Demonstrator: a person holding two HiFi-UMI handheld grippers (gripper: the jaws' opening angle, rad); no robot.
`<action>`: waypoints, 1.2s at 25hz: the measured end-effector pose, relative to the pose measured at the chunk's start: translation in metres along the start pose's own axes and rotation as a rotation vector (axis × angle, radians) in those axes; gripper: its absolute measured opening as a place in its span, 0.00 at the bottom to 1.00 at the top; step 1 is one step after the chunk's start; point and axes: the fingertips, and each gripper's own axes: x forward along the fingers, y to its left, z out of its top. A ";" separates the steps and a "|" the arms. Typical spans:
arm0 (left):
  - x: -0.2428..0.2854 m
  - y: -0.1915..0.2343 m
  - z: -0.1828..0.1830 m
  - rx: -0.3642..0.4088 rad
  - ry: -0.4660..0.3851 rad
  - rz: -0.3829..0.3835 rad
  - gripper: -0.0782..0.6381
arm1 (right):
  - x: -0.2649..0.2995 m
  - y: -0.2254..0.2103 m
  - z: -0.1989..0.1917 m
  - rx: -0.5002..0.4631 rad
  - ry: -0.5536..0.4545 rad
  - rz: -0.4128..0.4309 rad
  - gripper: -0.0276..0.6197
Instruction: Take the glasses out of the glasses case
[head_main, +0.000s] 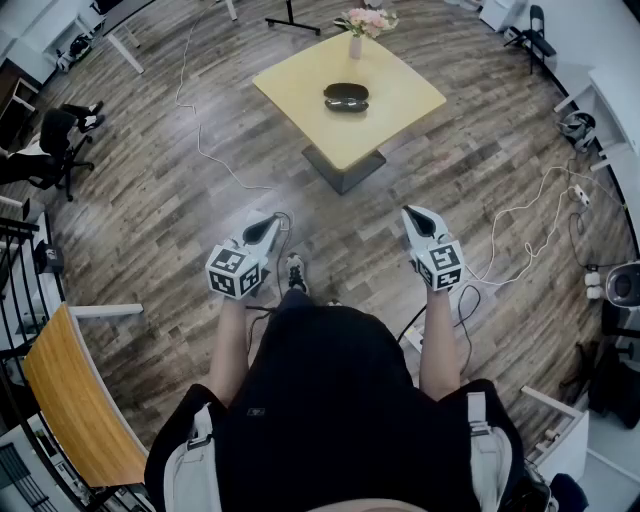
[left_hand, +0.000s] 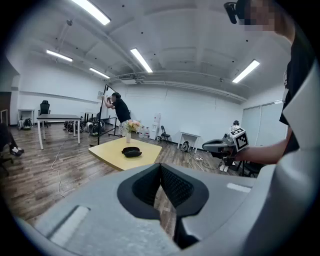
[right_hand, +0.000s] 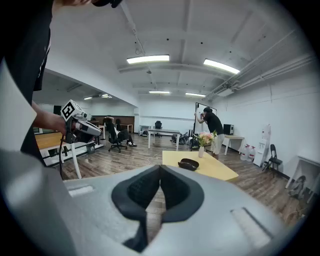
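A black glasses case (head_main: 346, 97) lies closed on a yellow square table (head_main: 400, 100) well ahead of me, beside a vase of pink flowers (head_main: 357, 38). Both grippers hang in the air over the wood floor, far short of the table. My left gripper (head_main: 273, 222) and right gripper (head_main: 411, 214) point toward it, jaws closed together with nothing in them. The left gripper view shows the case (left_hand: 132, 152) small on the table (left_hand: 120, 161). From the right gripper view the case (right_hand: 188, 164) sits in front of the vase (right_hand: 201, 149). The glasses themselves are hidden.
White cables (head_main: 205, 150) trail over the floor on both sides of the table. An office chair (head_main: 55, 135) stands at far left, a wooden desk (head_main: 70, 400) at lower left. A person (right_hand: 213, 126) works at a stand behind the table.
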 end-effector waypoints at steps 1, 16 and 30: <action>0.000 0.001 -0.001 -0.001 -0.001 -0.001 0.12 | 0.002 -0.001 -0.001 0.000 0.003 -0.003 0.05; 0.027 0.056 0.018 -0.035 0.002 -0.014 0.12 | 0.059 -0.018 0.016 0.019 0.021 -0.014 0.05; 0.063 0.120 0.036 -0.033 0.014 -0.081 0.12 | 0.111 -0.025 0.034 -0.007 0.068 -0.055 0.05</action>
